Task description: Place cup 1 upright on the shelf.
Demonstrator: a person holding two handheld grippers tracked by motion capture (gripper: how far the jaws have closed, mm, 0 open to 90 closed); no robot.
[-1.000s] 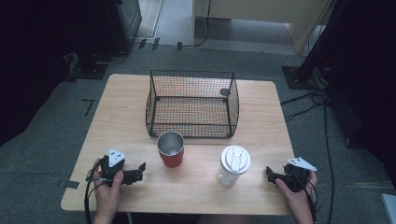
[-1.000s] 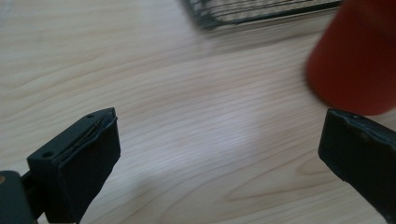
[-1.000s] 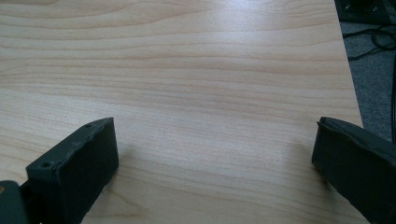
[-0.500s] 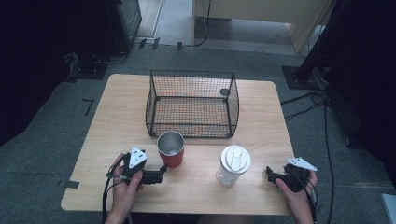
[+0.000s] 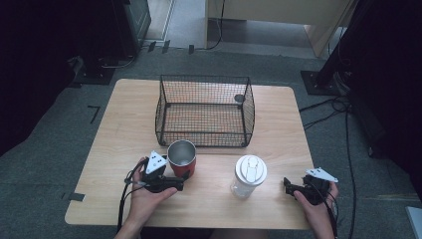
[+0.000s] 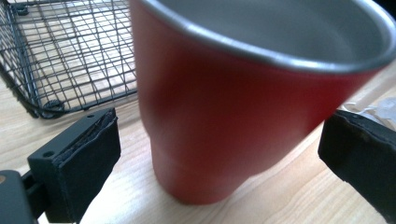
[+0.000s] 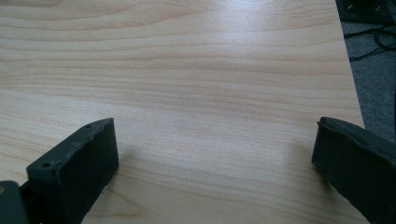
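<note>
Table (image 5: 124, 124) of pale wood carries a black wire basket (image 5: 204, 109) toward its far side, a red cup (image 5: 181, 158) with a steel rim just in front of the basket's near left corner, and a clear tumbler with a white lid (image 5: 249, 175) to the right of the cup, well apart from it.

The left gripper (image 5: 176, 183) sits low at the cup, held in the person's left hand (image 5: 147, 196), with its grey plate just beside the cup's left side. In the left gripper view its jaws stand spread wide, one on each side of the red cup (image 6: 233, 107); clear gaps of bare wood show between each black pad and the cup wall, so nothing is pinched. The cup stands upright on the table, and the basket (image 6: 60, 56) lies just behind it to the left in that view.

The right gripper (image 5: 287, 186) rests near the table's front right corner, held in the right hand (image 5: 316, 206), well away from the tumbler. In the right gripper view its jaws are also spread wide over bare table (image 7: 196, 84), with nothing between them.
</note>
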